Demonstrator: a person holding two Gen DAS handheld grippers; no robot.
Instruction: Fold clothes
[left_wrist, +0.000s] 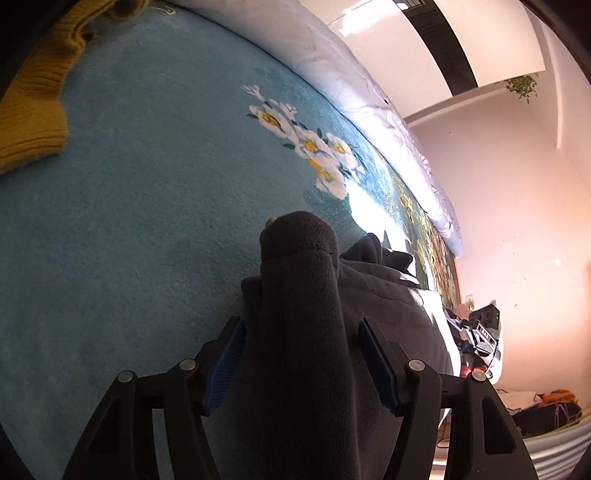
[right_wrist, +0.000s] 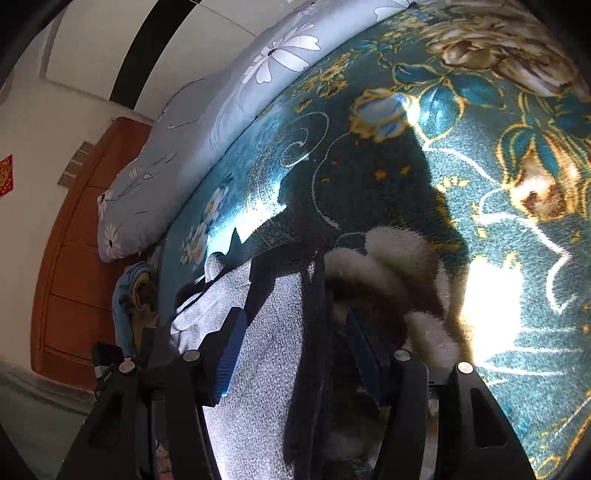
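Spreading across nearly all of both views is a teal plush blanket (left_wrist: 129, 229), plain blue-green on the left gripper's side with a spray of white and yellow flowers (left_wrist: 306, 144), and densely patterned with gold and blue blooms on the right gripper's side. Along its far edge lies a pale blue quilt (right_wrist: 207, 122) printed with white daisies, and past that a white wall and a brown wooden door (right_wrist: 77, 266) show in the right wrist view. On the blanket lies the dark grey fleece garment (left_wrist: 303, 332), bunched into a raised fold that runs up between the fingers of the left gripper (left_wrist: 301, 325); that gripper's jaws stand apart, and both blue pads (left_wrist: 227, 362) sit clear of the cloth with a gap on each side. In the right wrist view the same grey fleece, sunlit and speckled, lies between the fingers of the right gripper (right_wrist: 295, 332), with a white fluffy lining (right_wrist: 391, 254) turned out just beyond it; these jaws are also spread, the left pad clear of the fabric, the right one partly hidden in shadow. A mustard yellow knit garment (left_wrist: 37, 103) lies well apart at the blanket's upper left corner in the left wrist view.
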